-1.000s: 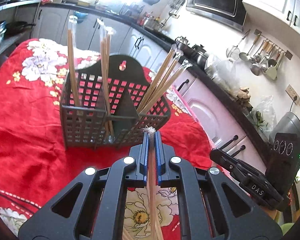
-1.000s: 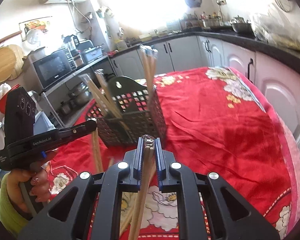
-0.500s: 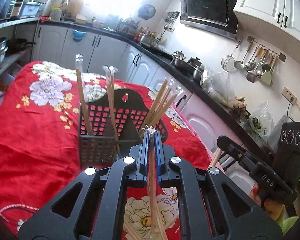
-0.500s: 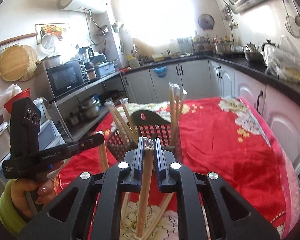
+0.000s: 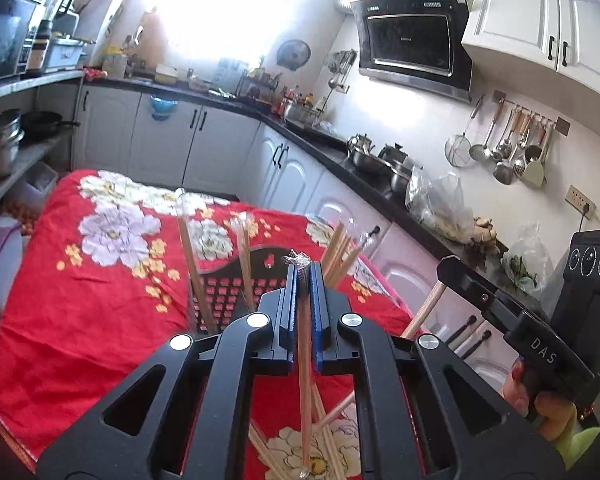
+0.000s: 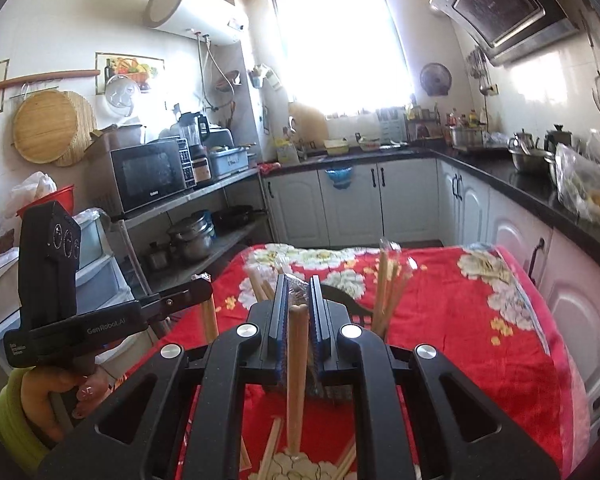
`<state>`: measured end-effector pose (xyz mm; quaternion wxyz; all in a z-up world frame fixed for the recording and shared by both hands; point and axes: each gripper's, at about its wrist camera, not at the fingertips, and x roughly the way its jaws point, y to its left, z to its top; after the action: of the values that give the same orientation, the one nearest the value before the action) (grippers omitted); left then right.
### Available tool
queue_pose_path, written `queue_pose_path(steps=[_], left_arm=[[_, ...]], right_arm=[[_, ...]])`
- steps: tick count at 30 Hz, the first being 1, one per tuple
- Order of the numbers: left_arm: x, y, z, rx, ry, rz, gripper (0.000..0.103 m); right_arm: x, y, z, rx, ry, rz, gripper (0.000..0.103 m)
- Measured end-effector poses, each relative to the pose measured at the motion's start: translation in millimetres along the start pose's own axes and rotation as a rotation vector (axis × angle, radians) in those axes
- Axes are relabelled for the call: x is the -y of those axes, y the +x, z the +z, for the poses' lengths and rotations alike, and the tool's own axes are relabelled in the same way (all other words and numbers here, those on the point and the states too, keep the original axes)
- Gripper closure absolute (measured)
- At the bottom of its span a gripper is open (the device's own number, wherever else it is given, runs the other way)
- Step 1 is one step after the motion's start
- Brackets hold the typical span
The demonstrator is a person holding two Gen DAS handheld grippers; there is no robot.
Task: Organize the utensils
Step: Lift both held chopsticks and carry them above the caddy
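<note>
A dark grey slotted utensil basket [image 5: 224, 292] stands on the red floral tablecloth [image 5: 80, 300], with several wrapped chopstick pairs upright in its compartments [image 5: 192, 256]. My left gripper [image 5: 304, 276] is shut on a wrapped chopstick pair [image 5: 305, 380] that hangs down above the table, in front of the basket. My right gripper [image 6: 298, 292] is shut on a wooden chopstick pair [image 6: 298, 360], also hanging down. The basket [image 6: 360, 308] is mostly hidden behind its fingers. Each gripper shows in the other's view: right gripper [image 5: 444, 268], left gripper [image 6: 200, 288]. More loose chopsticks [image 5: 328, 412] lie on the cloth below.
The table edge runs near white cabinets and a black counter [image 5: 380, 196] on the right. A shelf with pots and a microwave [image 6: 152, 176] stands on the left. A person's hand in a green sleeve [image 6: 52, 400] holds the left gripper.
Both grippers have risen with their chopsticks still clamped. The basket now sits lower and farther off in both views, and more of the kitchen shows.
</note>
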<state>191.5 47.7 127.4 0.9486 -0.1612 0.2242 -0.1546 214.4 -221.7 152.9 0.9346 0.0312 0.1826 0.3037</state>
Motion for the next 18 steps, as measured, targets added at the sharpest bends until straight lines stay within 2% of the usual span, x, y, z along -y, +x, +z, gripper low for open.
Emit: queue_pose_path(steps=[18], left_arm=[[3, -12, 65, 0.153, 0.026, 0.026, 0.1]], right_arm=[[-5, 8, 50, 0.095, -0.053, -0.013, 0.093]])
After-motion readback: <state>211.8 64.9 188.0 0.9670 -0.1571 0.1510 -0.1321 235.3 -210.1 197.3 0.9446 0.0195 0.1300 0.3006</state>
